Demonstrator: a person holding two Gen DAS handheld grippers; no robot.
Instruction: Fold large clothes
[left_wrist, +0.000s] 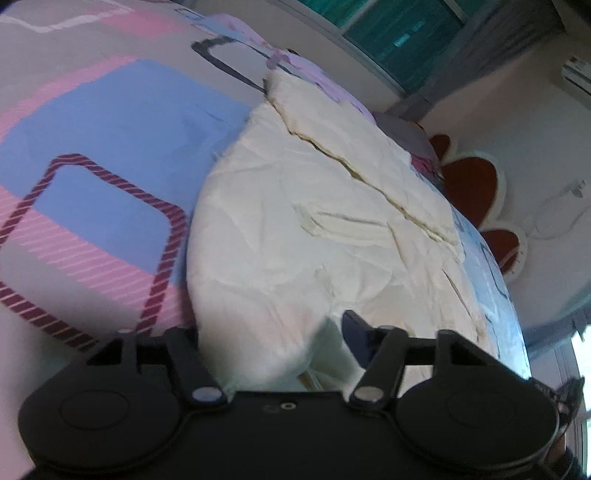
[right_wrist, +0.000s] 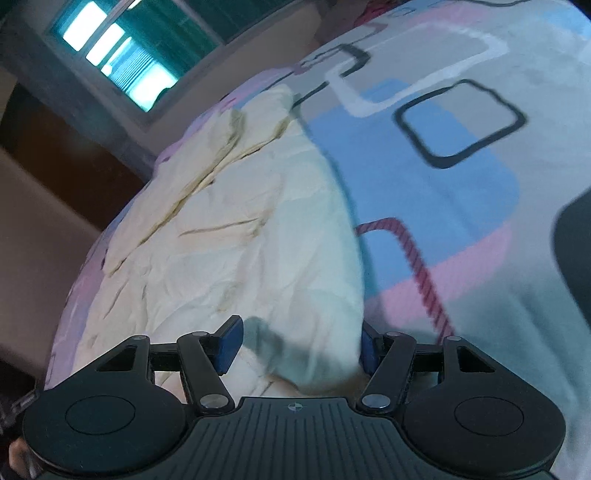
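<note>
A large cream garment (left_wrist: 295, 221) lies spread and wrinkled on a bed with a pink, blue and grey patterned sheet (left_wrist: 110, 147). My left gripper (left_wrist: 269, 328) sits low at the garment's near edge, where a raised fold of cloth fills the space between its parted jaws. Its left pad is hidden behind the cloth. A shadowed gap separates the fold from the right pad. In the right wrist view the same garment (right_wrist: 221, 240) runs away from my right gripper (right_wrist: 299, 339), whose blue pads stand apart around a near corner of the cloth without squeezing it.
The patterned sheet (right_wrist: 443, 184) stretches away beside the garment. A window with green curtains (left_wrist: 399, 33) (right_wrist: 122, 48) is beyond the bed. A red flower decoration (left_wrist: 469, 181) hangs on the wall. A dark object (right_wrist: 576, 240) lies at the sheet's right edge.
</note>
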